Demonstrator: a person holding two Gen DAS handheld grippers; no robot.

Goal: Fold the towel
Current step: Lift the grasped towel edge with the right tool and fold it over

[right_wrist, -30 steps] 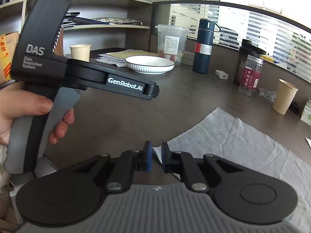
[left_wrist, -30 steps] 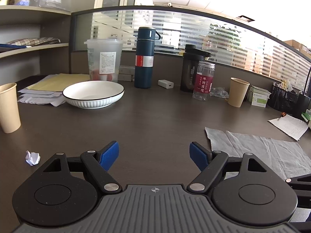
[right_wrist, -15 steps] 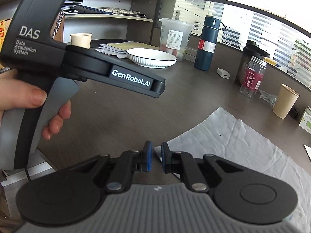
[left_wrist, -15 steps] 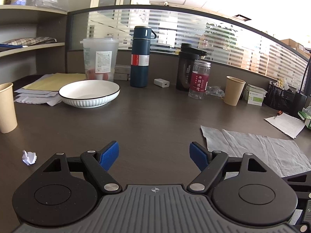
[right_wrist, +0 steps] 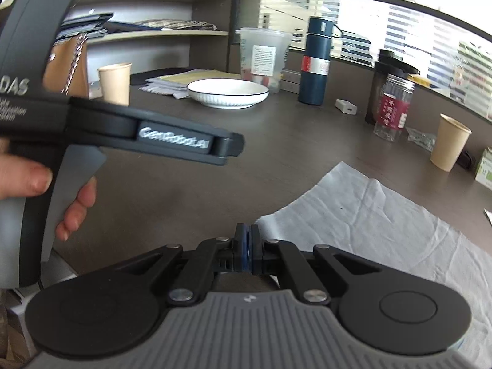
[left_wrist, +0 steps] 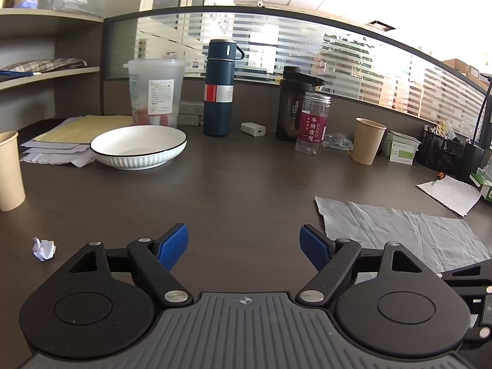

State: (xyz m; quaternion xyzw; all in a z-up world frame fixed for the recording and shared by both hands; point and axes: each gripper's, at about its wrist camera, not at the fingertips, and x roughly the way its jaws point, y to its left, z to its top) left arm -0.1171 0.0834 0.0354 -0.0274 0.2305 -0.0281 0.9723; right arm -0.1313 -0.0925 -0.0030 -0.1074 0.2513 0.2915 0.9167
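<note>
A creased grey towel [right_wrist: 369, 221] lies flat on the dark desk [right_wrist: 184, 196]. My right gripper [right_wrist: 247, 240] is at its near left corner, jaws closing tight with the pads pressed together where the corner goes in. In the left wrist view the same towel [left_wrist: 399, 230] lies to the right of my left gripper [left_wrist: 244, 246]. That gripper hovers over bare desk [left_wrist: 246, 190], wide open, with nothing between its blue pads [left_wrist: 172, 244]. A hand [right_wrist: 30, 178] holds the left gripper's handle at the left of the right wrist view.
A white bowl [left_wrist: 138, 147], a plastic tub [left_wrist: 155, 92], a blue flask [left_wrist: 220, 89], a black bottle [left_wrist: 292, 101], a jar [left_wrist: 313, 126] and a paper cup [left_wrist: 367, 141] line the back. Another cup [left_wrist: 9, 169] and a paper ball [left_wrist: 44, 247] sit left. A sheet [left_wrist: 449, 193] lies right.
The right gripper's jaws, slightly apart around the towel corner before, have shut. The left gripper has stayed open and in place.
</note>
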